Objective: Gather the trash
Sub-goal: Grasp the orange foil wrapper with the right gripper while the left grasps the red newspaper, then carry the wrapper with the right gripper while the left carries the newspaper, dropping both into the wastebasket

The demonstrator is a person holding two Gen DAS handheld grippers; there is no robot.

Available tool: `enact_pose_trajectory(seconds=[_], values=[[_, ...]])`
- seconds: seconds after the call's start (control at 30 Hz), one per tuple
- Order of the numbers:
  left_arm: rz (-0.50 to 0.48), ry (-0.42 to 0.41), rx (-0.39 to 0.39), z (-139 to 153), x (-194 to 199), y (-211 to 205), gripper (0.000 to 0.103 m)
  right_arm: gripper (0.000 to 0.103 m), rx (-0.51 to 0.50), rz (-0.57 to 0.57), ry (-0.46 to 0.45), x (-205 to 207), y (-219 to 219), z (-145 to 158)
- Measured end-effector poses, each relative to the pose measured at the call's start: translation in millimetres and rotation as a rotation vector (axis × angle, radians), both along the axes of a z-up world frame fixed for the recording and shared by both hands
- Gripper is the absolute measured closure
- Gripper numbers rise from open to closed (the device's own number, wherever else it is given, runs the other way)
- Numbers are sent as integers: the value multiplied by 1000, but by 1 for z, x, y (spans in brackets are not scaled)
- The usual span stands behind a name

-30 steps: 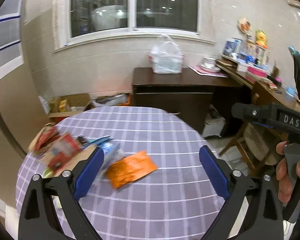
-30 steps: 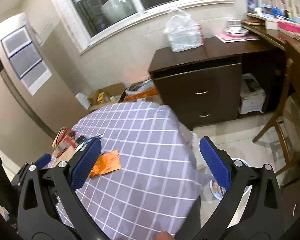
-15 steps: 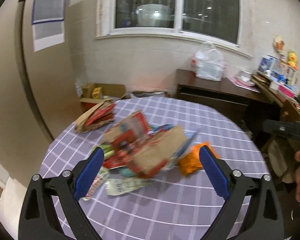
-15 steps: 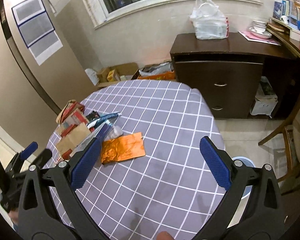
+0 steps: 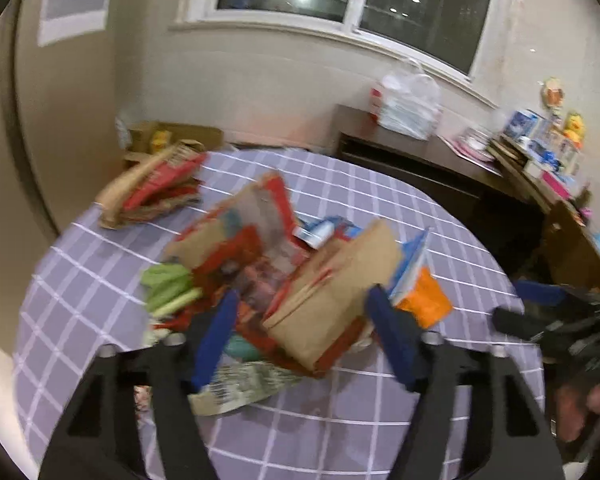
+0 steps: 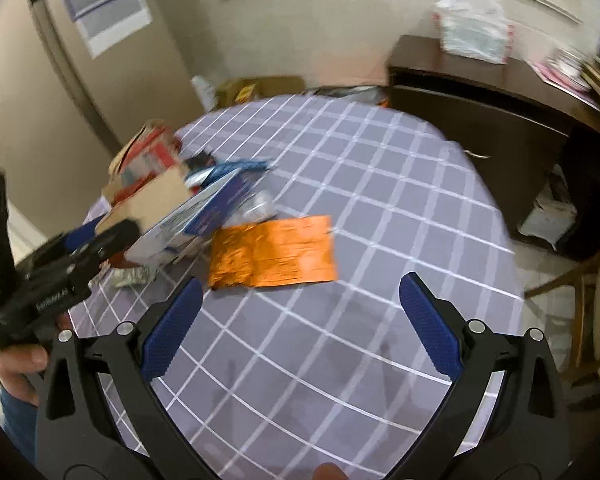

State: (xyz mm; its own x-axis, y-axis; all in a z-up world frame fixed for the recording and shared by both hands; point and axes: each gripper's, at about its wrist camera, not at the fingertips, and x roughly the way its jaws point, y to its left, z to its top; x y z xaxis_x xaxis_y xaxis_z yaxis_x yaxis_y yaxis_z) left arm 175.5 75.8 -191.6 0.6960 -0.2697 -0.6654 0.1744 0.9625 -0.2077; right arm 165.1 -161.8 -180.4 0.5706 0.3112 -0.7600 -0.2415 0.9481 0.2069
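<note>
Blue-padded jaws of the left gripper (image 5: 300,332) stand about half spread, having just been closing; a brown cardboard box (image 5: 332,292) lies between them, though blur hides whether the pads press on it or merely flank it. That box sits at the near edge of a trash pile (image 5: 252,264) on the checked purple tablecloth (image 5: 380,432): red wrappers, green scraps, a blue-and-white carton (image 6: 204,212), a printed sachet at the pile's near edge. An orange foil wrapper (image 6: 274,252) lies flat just right of the pile, apart from the carton's corner. A second heap of red-and-brown packets (image 5: 152,188) rests farther back at the table's left edge. The right gripper (image 6: 300,324) is spread wide over bare cloth, empty, with the orange wrapper just beyond its tips. In the right wrist view the left tool appears at far left, beside the pile. Against the frames a second ago, the left gripper has swung from the orange wrapper onto the pile and narrowed from full spread; the right has dropped closer to the table, its spread unchanged. Both views are smeared by motion.
</note>
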Motion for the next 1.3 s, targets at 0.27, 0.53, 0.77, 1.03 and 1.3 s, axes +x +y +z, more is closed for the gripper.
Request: enact_pose_trajectory(seconds=[0.27,0.53,0.77,1.03,1.3], values=[[-99,21,-50,-3,4,-10,94,35,-159,161,-25,26,69,-32],[-89,7,-35,-3,0,-15,97,68,-205,180,-36,20,72,-38],[-53,-41,-36,17,-15,-13,97,68,-52,106,-15,10,20,-24],[-32,-126,-46,53,-34,-19,97,68,88,41,-42,1,-27,2],[-95,-196,-38,86,-49,-59,97,68,140,-3,-116,-10,-56,31]])
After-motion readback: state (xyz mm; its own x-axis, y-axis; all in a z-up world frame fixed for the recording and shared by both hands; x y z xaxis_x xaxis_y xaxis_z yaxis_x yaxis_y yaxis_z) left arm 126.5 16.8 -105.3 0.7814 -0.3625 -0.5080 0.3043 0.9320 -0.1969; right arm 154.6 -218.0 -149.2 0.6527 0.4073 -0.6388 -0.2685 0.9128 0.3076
